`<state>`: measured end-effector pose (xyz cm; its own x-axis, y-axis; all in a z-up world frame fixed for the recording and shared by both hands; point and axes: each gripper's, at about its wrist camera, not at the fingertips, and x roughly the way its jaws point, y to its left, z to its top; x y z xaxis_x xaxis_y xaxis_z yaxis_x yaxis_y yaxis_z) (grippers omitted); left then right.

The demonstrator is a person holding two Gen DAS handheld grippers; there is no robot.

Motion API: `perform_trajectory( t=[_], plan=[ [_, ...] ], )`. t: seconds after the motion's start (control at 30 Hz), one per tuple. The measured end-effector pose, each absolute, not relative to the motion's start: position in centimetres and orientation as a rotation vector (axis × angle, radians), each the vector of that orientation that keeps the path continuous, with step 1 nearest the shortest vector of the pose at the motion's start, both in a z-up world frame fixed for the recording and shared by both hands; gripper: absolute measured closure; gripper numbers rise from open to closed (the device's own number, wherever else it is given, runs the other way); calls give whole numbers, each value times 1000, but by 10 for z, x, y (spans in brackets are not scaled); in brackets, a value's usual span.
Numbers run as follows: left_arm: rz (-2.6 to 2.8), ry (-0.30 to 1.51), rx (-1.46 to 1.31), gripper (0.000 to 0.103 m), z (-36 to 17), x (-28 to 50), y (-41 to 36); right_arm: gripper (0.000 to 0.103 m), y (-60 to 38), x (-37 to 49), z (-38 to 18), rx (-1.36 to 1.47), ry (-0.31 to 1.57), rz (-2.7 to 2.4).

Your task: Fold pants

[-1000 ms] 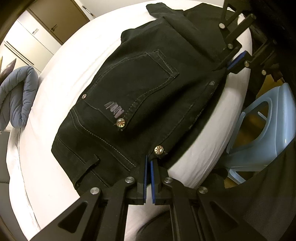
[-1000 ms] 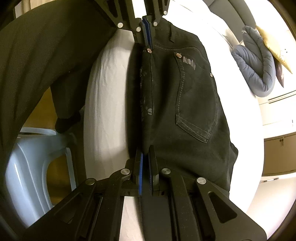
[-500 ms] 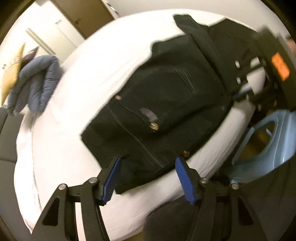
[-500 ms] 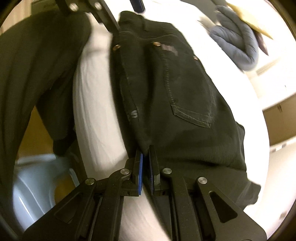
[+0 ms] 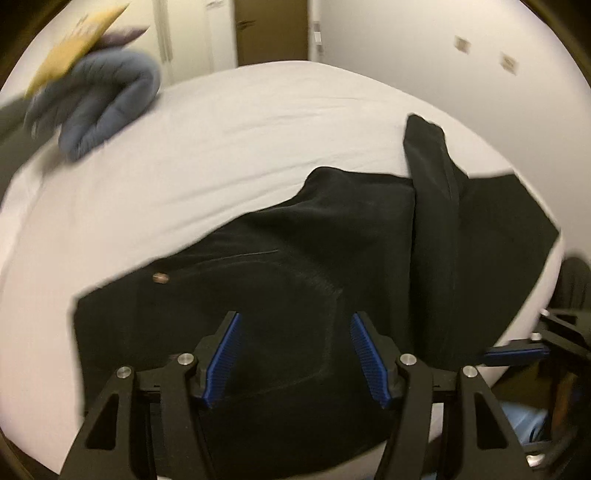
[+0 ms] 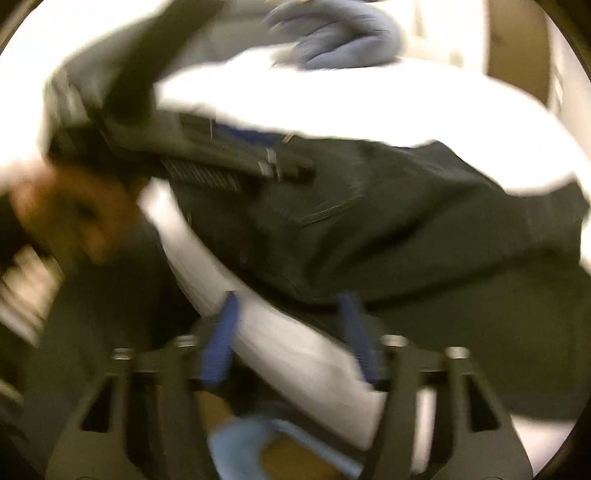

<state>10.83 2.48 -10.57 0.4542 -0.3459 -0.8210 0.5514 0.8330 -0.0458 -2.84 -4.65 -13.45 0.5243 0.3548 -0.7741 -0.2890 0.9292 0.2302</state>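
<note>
Black folded pants lie on the white bed, with one leg end sticking up at the right. My left gripper hovers over their near edge, open, its blue pads wide apart and pressing on nothing. In the blurred right wrist view my right gripper is opening at the bed's edge. White sheet shows between its pads, and the pants lie just beyond. The left gripper and a hand show as a blur at the left. A blue pad of the right gripper pokes in at the right.
A blue-grey padded bundle and a yellow item sit at the bed's far left. A light blue plastic stool stands on the floor beside the bed. A brown door is in the wall behind.
Both grippers let go of the pants' near edge and opened, the left first and then the right. Both rolled and drew back from the cloth, which stays folded on the bed.
</note>
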Motion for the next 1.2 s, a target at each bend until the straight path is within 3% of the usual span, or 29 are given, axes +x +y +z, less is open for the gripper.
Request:
perform_trajectory(
  t=[0.2,0.37,0.6,0.73,1.0,1.2],
  plan=[
    [-462,1107,22,54,-151,125,29,39,-194,-6,-111,592,867,227],
    [-459,1140,-71,54,-158,129,36,38,-325,28,-113,878,718,49],
    [-436,1161,-29,54,-164,130,26,44,-459,103,-169,1210,617,-119],
    [-438,1171,-33,54,-164,134,26,45,-500,138,-199,1317,603,-167],
    [-430,1170,-15,53,-164,138,14,58,-523,190,-219,1275,656,-152],
    [-428,1168,-10,53,-164,137,13,74,-526,223,-224,1231,693,-136]
  ],
)
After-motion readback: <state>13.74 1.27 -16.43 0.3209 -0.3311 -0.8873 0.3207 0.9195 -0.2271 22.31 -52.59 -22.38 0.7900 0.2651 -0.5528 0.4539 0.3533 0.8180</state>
